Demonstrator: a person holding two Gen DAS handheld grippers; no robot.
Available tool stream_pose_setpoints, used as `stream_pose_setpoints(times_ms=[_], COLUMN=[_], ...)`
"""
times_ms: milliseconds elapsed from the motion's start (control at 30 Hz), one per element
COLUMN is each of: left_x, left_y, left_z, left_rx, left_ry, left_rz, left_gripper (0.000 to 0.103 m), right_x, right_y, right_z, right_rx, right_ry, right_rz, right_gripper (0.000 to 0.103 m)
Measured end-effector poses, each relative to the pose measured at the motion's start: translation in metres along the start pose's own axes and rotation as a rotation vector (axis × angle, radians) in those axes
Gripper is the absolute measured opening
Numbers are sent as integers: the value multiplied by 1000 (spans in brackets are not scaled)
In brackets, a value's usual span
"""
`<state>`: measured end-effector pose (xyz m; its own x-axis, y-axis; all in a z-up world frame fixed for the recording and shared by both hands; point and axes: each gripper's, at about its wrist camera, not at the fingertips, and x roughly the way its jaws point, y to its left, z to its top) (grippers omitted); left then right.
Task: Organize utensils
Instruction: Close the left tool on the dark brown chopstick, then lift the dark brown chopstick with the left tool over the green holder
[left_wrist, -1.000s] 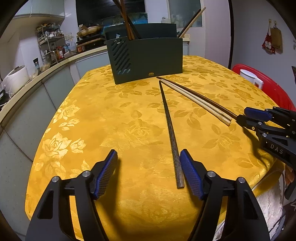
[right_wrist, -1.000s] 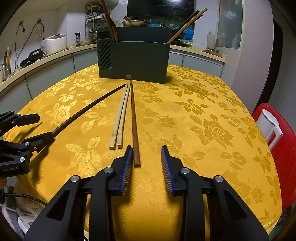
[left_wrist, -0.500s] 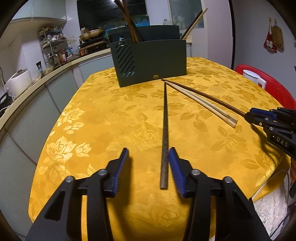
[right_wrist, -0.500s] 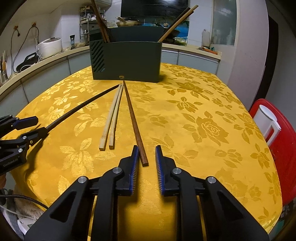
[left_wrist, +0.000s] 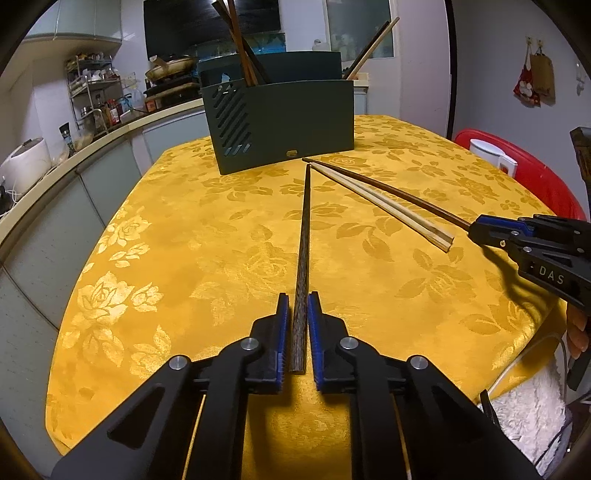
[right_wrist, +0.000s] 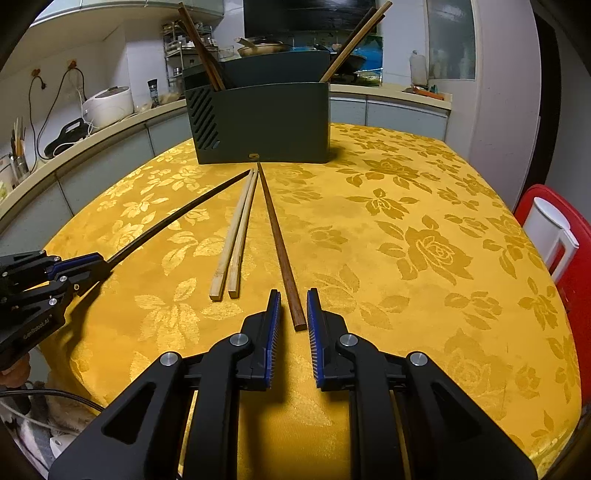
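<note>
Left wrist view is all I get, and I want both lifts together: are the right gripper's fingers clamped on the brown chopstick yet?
Observer: Not yet. The right gripper has just been closing; the end of the brown chopstick lies between its fingers, with a gap on one side.
Operator: Will the pale chopsticks get caught?
Observer: Unlikely; their near ends lie apart from the nearer finger, off to its side.

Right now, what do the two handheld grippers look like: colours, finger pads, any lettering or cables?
Both are matte black plastic with angular, cut-out finger frames and silver pivot bolts. The left gripper and right gripper each have two fingers lined with ribbed blue pads. White lettering shows on their sides: "DAS" on the right one, and small print, hard to read, on the left one. Cables hang below the table edge.
</note>
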<state>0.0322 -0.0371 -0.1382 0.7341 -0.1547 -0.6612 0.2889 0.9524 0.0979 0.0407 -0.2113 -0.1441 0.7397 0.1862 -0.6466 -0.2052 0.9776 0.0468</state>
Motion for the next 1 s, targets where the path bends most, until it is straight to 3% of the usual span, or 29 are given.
stream_pose_setpoints(times_ms=[167, 567, 1000], left_x=[0, -6, -75], left_y=[0, 4, 39], left_z=[0, 5, 46], left_rx=[4, -6, -77], left_ry=[1, -7, -190], left_rz=[4, 24, 39], left_gripper=[8, 7, 7], right_x=[0, -16, -78], right_y=[0, -4, -21], right_z=[1, 8, 37], right_rx=[2, 26, 82], right_ry=[2, -34, -211], right_rz=[-7, 8, 24], right_gripper=[8, 8, 8])
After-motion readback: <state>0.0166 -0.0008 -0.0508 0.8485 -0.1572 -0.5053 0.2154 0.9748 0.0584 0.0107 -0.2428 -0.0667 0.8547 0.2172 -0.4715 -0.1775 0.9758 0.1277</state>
